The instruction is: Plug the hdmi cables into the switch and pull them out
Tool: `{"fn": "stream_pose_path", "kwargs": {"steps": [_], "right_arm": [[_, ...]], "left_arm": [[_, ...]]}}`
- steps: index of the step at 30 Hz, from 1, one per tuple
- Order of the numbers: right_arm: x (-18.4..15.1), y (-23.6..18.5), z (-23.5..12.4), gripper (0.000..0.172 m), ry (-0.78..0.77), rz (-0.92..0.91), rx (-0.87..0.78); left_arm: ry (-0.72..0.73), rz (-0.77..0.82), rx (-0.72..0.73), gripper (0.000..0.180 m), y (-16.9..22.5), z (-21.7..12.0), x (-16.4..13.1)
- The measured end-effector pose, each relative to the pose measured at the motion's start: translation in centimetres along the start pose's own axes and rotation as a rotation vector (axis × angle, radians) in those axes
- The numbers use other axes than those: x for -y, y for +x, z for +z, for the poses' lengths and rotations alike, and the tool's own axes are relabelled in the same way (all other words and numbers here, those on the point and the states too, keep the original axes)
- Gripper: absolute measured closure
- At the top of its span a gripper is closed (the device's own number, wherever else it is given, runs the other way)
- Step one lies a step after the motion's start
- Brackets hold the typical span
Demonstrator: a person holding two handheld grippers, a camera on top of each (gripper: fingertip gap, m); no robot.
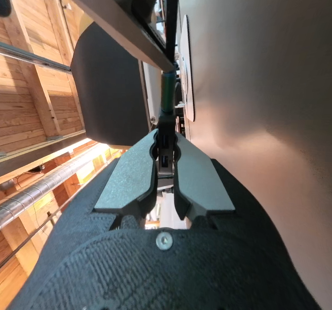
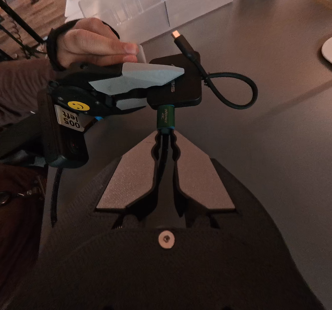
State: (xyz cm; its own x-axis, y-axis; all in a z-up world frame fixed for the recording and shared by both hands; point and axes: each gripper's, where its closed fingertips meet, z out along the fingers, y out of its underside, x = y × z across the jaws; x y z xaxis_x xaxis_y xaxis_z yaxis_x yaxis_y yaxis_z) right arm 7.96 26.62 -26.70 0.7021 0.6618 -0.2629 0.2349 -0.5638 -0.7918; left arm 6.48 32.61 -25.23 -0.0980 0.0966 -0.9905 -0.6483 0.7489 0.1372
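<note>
The left gripper [image 2: 161, 93] is clamping the black switch [image 2: 181, 82] flat between its fingers. Just ahead of the right gripper [image 2: 165, 136], the green plug [image 2: 165, 116] is sitting in the switch, its black cable [image 2: 162, 157] being pinched narrowly.

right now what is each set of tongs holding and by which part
Left tongs clamp the black switch by its flat faces near one edge. Right tongs pinch the black cable just behind the green plug.
</note>
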Motion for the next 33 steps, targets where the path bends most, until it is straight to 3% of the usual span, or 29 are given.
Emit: {"fn": "stream_pose_path", "kwargs": {"steps": [6, 12, 16, 20, 23, 27, 33], "right_arm": [[0.0, 0.5, 0.0, 0.165, 0.015, -0.002, -0.011], [1.5, 0.3, -1.2, 0.158, 0.092, -0.073, -0.045], [3.7, 0.0, -3.5, 0.131, 0.252, -0.056, -0.015], [4.4, 0.7, -5.2, 0.131, 0.322, -0.035, -0.02], [5.5, -1.0, -6.8, 0.129, 0.396, -0.115, 0.043], [4.9, -3.6, -5.8, 0.134, 0.312, -0.249, 0.075], [3.0, -6.4, -1.9, 0.132, 0.162, -0.353, 0.121]], "left_arm": [[0.0, -0.023, -0.012, 0.17, 0.3, 0.5, -0.1], [0.078, -0.207, -0.033, 0.169, -0.5, 0.4, 0.0], [0.186, -0.483, -0.101, 0.169, -1.4, -0.4, 0.4], [0.406, -0.838, -0.23, 0.169, -3.0, -1.9, 1.9], [0.585, -1.066, -0.389, 0.169, -3.9, -3.7, 3.1], [0.702, -1.175, -0.486, 0.169, -4.5, -5.2, 3.9], [0.746, -1.153, -0.675, 0.169, -2.6, -6.4, 5.9]]}}
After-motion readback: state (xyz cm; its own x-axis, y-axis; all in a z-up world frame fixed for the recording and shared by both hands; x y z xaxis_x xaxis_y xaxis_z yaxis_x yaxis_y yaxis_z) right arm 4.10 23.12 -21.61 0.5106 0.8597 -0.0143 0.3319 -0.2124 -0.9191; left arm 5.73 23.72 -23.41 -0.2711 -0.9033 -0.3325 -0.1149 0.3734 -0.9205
